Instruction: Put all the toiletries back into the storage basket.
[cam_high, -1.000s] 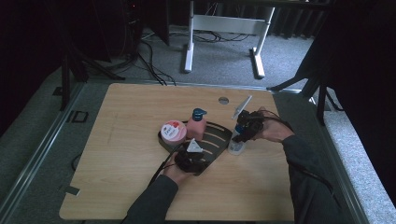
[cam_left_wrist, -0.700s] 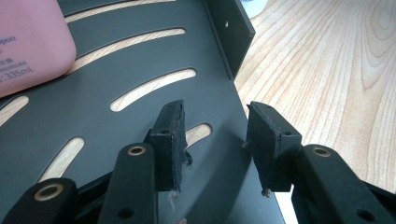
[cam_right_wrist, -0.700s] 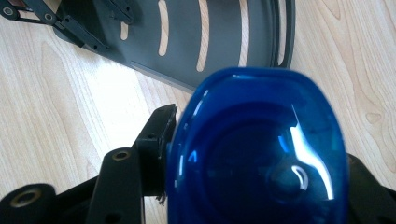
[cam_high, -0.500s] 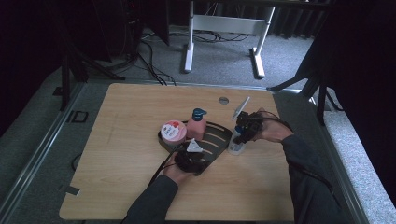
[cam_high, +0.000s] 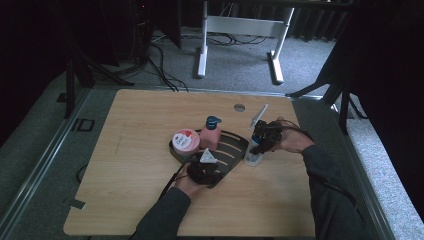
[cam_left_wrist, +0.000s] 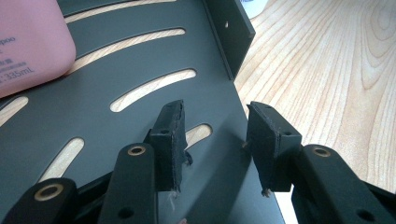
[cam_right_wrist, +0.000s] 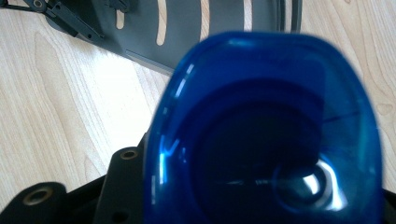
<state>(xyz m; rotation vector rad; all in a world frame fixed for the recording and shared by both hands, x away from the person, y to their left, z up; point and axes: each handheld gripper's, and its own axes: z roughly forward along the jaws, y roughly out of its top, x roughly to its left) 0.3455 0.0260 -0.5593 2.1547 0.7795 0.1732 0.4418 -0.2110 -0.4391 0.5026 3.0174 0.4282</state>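
Observation:
A black slotted tray (cam_high: 235, 141) lies mid-table and holds a pink bottle (cam_high: 210, 136) with a blue cap and a round pink-lidded jar (cam_high: 185, 141). My left gripper (cam_high: 202, 171) sits at the tray's near rim. In the left gripper view it (cam_left_wrist: 214, 119) stands open, one pad inside the tray wall (cam_left_wrist: 231, 42) and the other outside over the wood. My right gripper (cam_high: 264, 134) hangs over a white bottle (cam_high: 253, 156) standing just right of the tray. Its jaws have just been closing with the bottle's blue cap (cam_right_wrist: 261, 130) between them. The cap hides the pads.
The wooden table (cam_high: 140, 150) has a round cable hole (cam_high: 239, 107) near its far edge. A white desk frame (cam_high: 240, 30) and cables stand on the grey carpet beyond. Both forearms reach in from the near edge.

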